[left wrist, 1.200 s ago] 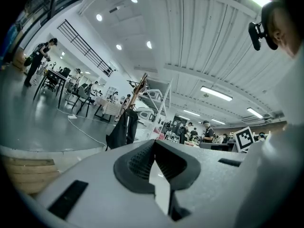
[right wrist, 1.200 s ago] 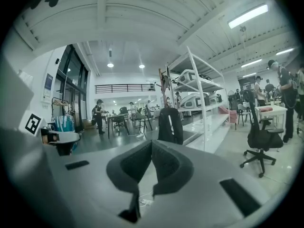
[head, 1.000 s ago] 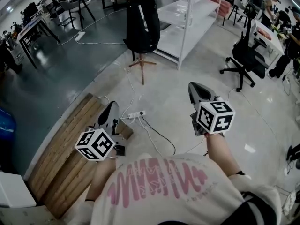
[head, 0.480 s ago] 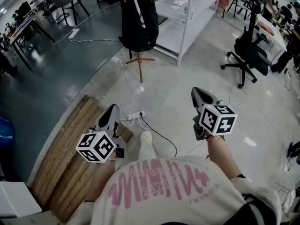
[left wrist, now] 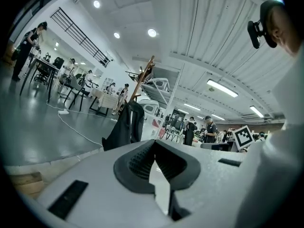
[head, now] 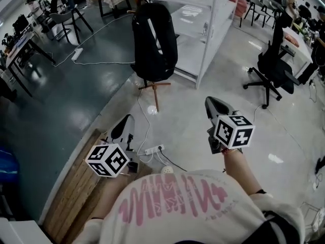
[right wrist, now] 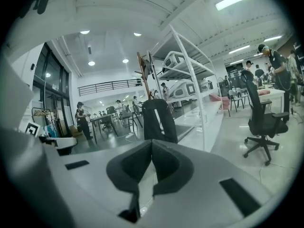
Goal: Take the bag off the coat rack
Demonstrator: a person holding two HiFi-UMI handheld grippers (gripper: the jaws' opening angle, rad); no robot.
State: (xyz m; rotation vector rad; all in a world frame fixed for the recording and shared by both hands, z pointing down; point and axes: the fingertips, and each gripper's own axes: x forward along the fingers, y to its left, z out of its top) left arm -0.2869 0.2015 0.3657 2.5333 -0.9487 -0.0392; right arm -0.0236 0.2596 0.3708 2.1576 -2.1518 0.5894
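The black fabric bag (head: 154, 42) is not yet within reach, so I judge the step in hand to be the approach. Nearest, the left tongs (head: 124, 122) and right tongs (head: 210, 103) are both closed and empty. Farther across the floor (head: 183, 116), well apart from them, the bag hangs on the wooden tripod coat rack (head: 155, 88). The next move calls for getting close, opening the tongs and lifting the bag up off the rack.

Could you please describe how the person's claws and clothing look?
The left claw and right claw are light grey shells with black pads. Each carries a white cube with black square markers. The person wears a white shirt printed in pink.
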